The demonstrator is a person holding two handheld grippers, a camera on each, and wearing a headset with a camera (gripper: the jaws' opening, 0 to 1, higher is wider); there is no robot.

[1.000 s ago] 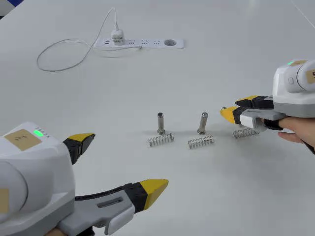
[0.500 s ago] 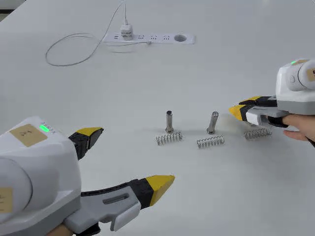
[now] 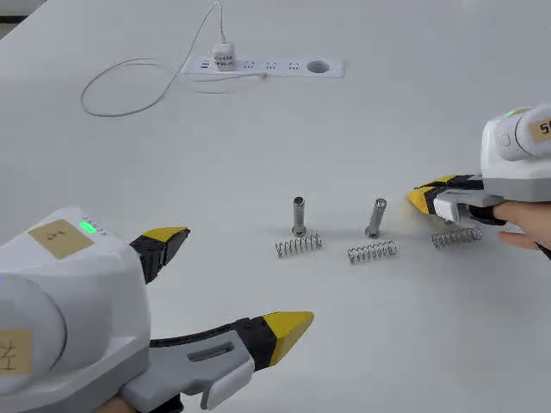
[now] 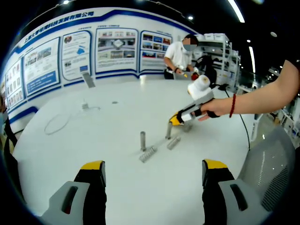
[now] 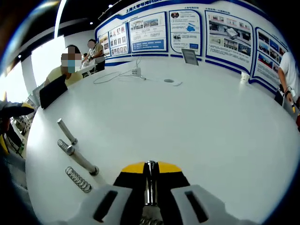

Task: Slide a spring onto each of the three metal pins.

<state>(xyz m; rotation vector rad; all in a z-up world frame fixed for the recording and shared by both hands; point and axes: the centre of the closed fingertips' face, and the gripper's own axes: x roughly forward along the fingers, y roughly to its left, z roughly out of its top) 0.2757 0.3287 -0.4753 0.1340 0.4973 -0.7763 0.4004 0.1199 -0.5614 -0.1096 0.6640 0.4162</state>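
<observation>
Pin three (image 5: 150,183) has been clamped in the fingers of the right gripper (image 3: 424,198) and eased away from its spring (image 3: 456,237), which lies at three o'clock on the counter (image 3: 387,112). The left gripper (image 3: 234,280) is kept wide and empty. Threading can likely be begun.

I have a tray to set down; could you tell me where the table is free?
The table is bare between the power strip and the standing pins, and between the springs and the left claw. Pins, springs and the pin-holding right claw crowd the middle right.
</observation>
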